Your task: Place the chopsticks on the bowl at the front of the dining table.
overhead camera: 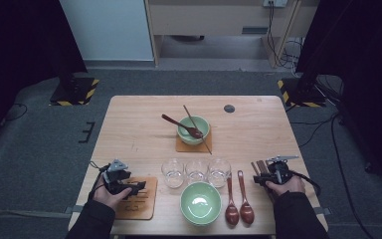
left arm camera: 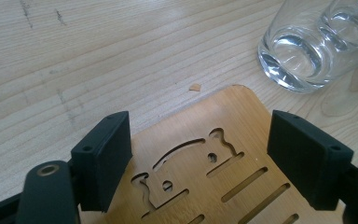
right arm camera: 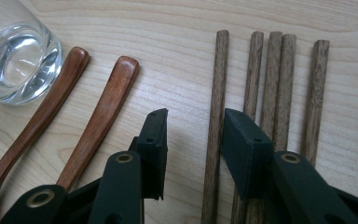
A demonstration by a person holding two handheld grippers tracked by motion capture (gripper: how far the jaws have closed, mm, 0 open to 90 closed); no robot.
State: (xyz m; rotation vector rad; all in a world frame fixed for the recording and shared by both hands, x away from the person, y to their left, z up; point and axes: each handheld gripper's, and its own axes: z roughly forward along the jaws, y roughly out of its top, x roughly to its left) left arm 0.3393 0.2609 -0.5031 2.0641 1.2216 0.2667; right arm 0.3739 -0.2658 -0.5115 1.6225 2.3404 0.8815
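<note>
To lift one dark wooden chopstick (right arm camera: 214, 121) lying beside the red-brown wooden spoons (right arm camera: 103, 112), the right gripper (right arm camera: 193, 140) straddles it with jaws apart, while the left gripper (left arm camera: 200, 154) waits wide open.

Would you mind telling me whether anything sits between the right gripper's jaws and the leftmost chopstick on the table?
Nothing visible does. The right gripper has its jaws straddling the leftmost chopstick, one on each side, with bare table between the pads and the stick. The other chopsticks lie just outside the right-hand jaw, and the spoons lie to the left.
</note>
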